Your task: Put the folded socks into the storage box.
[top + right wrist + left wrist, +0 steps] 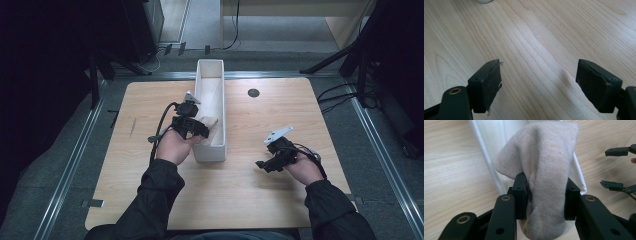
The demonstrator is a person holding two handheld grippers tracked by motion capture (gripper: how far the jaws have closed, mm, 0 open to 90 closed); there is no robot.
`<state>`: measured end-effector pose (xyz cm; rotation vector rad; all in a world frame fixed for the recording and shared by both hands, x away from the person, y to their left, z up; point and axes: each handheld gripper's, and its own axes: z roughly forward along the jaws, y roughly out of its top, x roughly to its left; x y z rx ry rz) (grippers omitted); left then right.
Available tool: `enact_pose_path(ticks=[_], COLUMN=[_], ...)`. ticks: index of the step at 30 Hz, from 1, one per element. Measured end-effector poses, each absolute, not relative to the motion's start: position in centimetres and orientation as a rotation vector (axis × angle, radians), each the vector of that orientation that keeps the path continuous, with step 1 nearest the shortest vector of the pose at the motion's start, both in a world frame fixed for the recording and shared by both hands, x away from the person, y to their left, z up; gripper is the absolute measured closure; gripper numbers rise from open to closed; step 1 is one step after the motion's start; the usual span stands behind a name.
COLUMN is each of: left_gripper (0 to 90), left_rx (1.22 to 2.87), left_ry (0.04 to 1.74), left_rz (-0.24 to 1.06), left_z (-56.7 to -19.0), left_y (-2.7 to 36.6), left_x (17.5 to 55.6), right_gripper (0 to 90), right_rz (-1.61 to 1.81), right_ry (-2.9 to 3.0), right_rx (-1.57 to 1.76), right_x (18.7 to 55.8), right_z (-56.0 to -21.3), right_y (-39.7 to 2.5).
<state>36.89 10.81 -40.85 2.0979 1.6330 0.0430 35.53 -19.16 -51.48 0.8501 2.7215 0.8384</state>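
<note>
Clamped between the jaws of the left gripper [545,198], the beige sock [541,170] hangs over the near end of the white bin [210,107]. Risk: released early, the sock catches on the bin wall directly ahead and falls outside. Right gripper [537,82] hovers spread, empty, above the wooden table [544,37], well apart.

The sock [541,182] sits between the left gripper's [546,197] jaws, over the box's [496,157] near end; the box lies ahead. The right gripper [537,82] stands well apart, table [536,37] between its jaws
</note>
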Motion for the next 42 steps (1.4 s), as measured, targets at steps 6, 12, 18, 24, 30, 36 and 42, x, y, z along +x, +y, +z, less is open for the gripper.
enact_pose_path(ticks=[6, 12, 18, 24, 30, 36, 42], left_gripper=[63.3, 62.7, 61.8, 61.7, 61.6, 54.2, 47.9], left_rx=[2.113, 2.101, 2.113, 2.111, 2.115, 2.1, 2.123], left_ry=[1.648, 1.655, 1.668, 1.69, 1.705, 1.714, 1.699], left_rz=[0.056, 0.051, 0.046, 0.031, 0.018, -0.025, -0.037], left_z=[-42.0, -43.1, -44.1, -44.7, -45.1, -45.1, -45.0], left_y=[9.9, 9.5, 9.3, 9.4, 9.6, 9.8, 9.6], left_x=[37.9, 38.2, 38.5, 38.5, 38.4, 38.5, 38.5], right_gripper=[20.4, 20.4, 20.4, 20.4, 20.4, 20.4, 20.4], right_rz=[0.833, 0.831, 0.823, 0.821, 0.817, 0.816, 0.809], right_ry=[2.724, 2.73, 2.737, 2.741, 2.747, 2.752, 2.76], right_rx=[0.841, 0.83, 0.818, 0.819, 0.817, 0.81, 0.808], right_x=[35.5, 35.5, 35.4, 35.4, 35.4, 35.3, 35.3], right_z=[-51.5, -51.5, -51.5, -51.6, -51.6, -51.6, -51.6], right_y=[-19.1, -19.1, -18.9, -19.0, -18.9, -18.9, -18.8])
